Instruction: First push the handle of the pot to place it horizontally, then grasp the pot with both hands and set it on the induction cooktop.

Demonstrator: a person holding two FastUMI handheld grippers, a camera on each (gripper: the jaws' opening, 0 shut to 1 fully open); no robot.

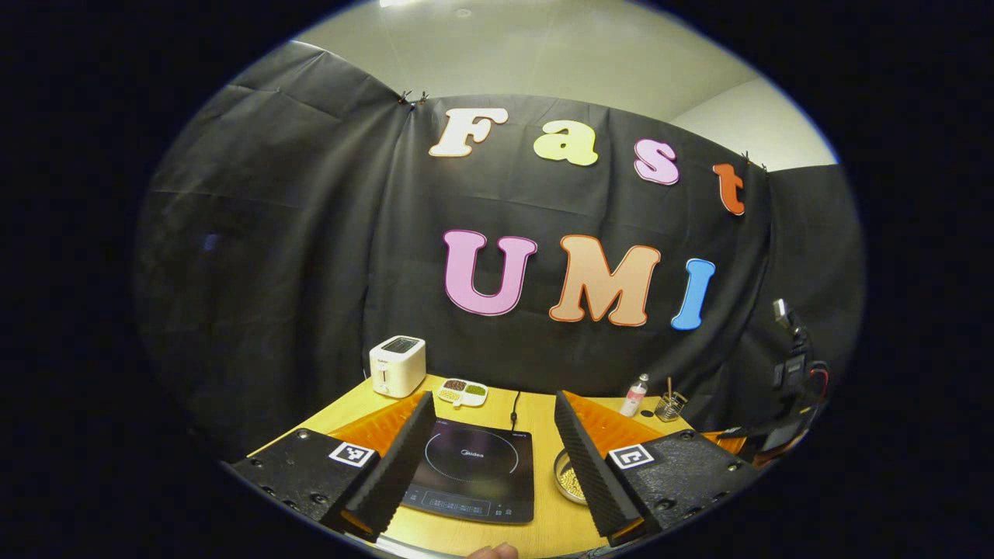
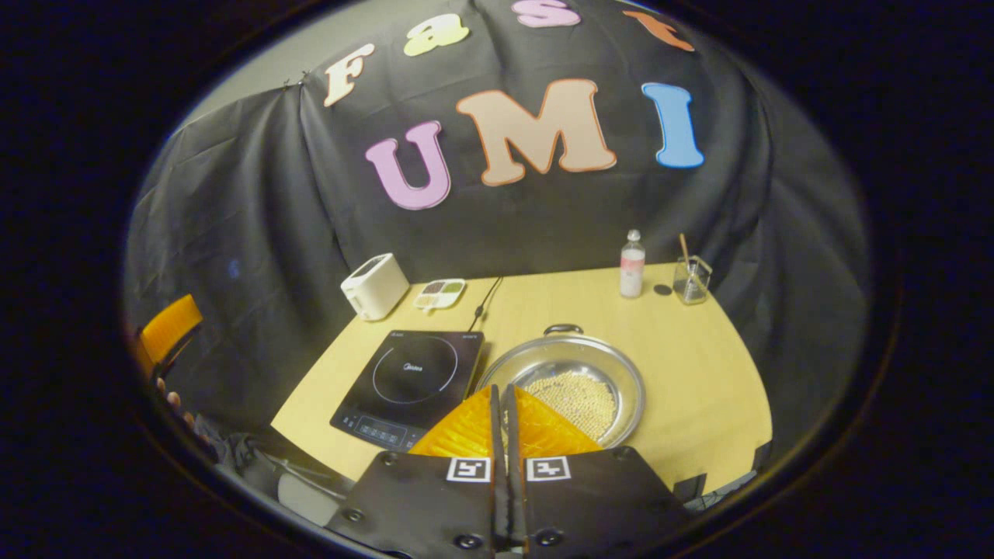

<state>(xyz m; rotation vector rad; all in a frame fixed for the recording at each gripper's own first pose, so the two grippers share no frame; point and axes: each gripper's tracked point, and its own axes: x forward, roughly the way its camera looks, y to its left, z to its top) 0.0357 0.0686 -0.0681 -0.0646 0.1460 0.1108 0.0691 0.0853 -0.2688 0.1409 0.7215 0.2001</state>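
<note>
Resting on the wooden table [image 2: 699, 388] are one pot [image 2: 571, 388], one induction cooktop [image 2: 411, 384], one toaster [image 2: 374, 286] and one bottle [image 2: 632, 264]. Left gripper [image 1: 491, 435] gapes wide; right gripper [image 2: 503, 404] is pinched closed, holding nothing.

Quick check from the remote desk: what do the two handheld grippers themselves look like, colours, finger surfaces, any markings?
The left gripper has black textured finger mounts, each with a square black-and-white marker tag, orange ribbed finger backs and black ridged foam pads. The right gripper is built alike: black mounts with screws, two marker tags, orange ribbed fingers with thin black pads.
</note>
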